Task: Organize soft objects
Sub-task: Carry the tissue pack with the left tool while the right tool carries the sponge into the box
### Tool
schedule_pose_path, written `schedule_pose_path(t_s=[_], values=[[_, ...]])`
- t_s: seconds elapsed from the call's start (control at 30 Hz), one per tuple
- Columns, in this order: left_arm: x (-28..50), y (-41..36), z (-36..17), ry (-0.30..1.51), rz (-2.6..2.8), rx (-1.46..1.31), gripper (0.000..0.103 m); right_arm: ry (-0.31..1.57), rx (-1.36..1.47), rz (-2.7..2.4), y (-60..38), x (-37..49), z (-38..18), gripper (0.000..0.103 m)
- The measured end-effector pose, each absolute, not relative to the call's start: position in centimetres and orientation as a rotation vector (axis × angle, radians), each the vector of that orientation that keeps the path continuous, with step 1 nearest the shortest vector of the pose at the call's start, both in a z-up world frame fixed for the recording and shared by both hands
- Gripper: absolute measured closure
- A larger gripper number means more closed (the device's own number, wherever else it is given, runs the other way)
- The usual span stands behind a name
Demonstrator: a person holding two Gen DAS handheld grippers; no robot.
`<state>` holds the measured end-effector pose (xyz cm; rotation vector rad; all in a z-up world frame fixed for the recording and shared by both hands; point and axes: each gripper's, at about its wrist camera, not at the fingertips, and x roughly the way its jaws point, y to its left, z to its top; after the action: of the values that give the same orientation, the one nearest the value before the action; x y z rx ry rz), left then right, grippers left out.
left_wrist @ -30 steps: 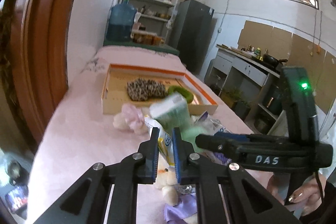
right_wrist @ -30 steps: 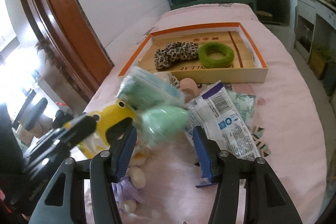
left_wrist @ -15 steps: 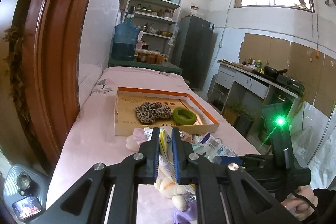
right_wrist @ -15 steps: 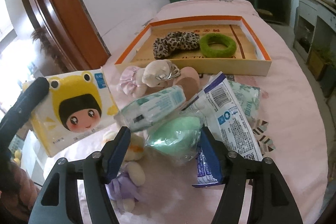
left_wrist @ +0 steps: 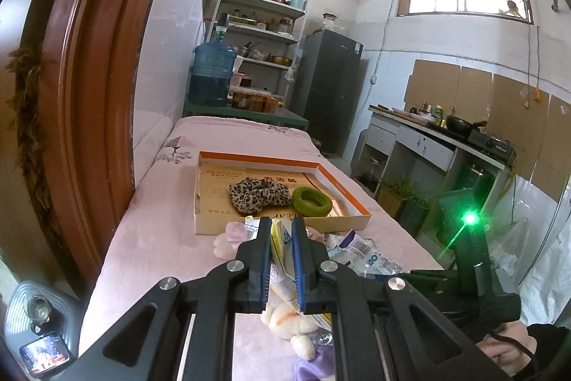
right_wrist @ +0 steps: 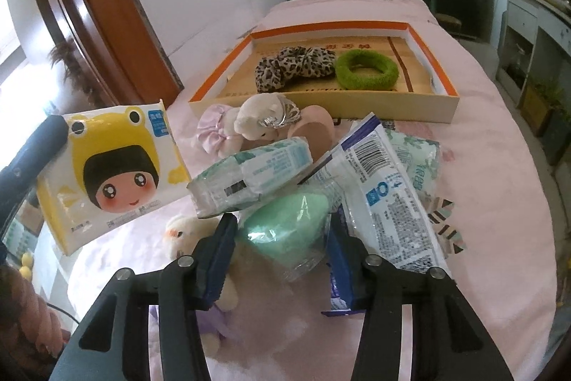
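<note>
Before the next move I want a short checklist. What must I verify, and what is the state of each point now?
1. Left gripper shut on the yellow tissue pack: ok.
2. Pack lifted clear of the pile: ok.
3. Green sponge between the right gripper jaws: ok; they are closing.
4. Right pads pressing the sponge: cannot tell.
5. Free room in the tray beside the leopard scrunchie and green scrunchie: ok.
6. Teal tissue pack leaning over the sponge, may shift: not ok.

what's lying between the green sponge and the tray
In the right wrist view, a teal tissue pack and a white plush doll lie between green sponge and tray.
</note>
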<state>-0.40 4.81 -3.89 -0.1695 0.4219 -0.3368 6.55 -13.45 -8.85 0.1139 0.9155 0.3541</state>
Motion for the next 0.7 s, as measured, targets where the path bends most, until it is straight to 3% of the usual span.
schedule_pose_path(t_s=[0.7], values=[[0.9, 3.7, -1.2, 0.376, -0.354, -0.13, 0.092, 0.778, 0.102, 0.333, -15.8, 6.5, -3.3, 0.052]])
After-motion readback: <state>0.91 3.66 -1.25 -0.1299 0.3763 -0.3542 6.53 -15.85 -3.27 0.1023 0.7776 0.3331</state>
